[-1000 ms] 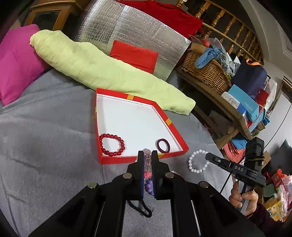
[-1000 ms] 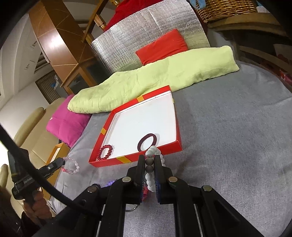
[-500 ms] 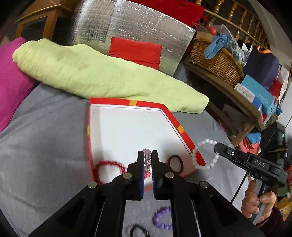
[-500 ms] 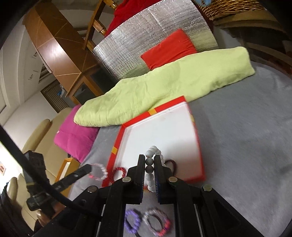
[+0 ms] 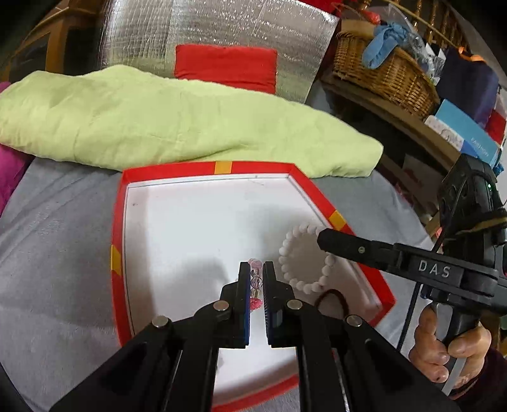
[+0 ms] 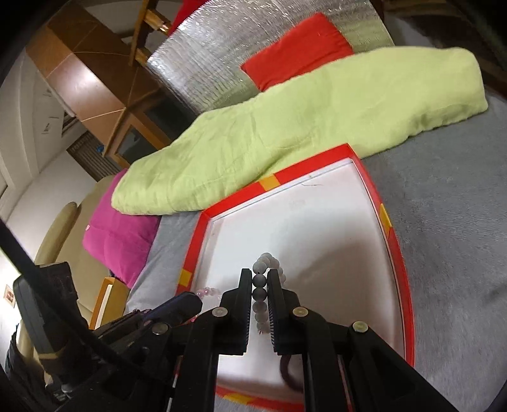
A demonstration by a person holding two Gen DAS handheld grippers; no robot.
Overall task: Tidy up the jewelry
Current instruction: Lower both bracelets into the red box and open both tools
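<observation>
Item one: a bracelet of clear and pink glass-like beads (image 5: 255,279), pinched in our left hand-held gripper (image 5: 256,269) above the white floor of the shallow red-rimmed cardboard tray (image 5: 221,167).

Item two: a bracelet of round white beads (image 5: 304,256), clamped in our right hand-held gripper (image 6: 260,279), hanging over the tray's right side. A dark brown ring-shaped band (image 5: 332,301) lay in the tray beneath it.

Handling, as we judged it: both strings light, limp and smooth; the glass-like beads probably chip if dropped. We gripped across single beads, so the loops dangled freely.

Surface: a grey felt-like cover (image 5: 57,269), soft. Room: a pale green bolster (image 5: 177,126), a silver quilted panel (image 5: 221,28), a wicker basket (image 5: 383,76), crowded shelves.
</observation>
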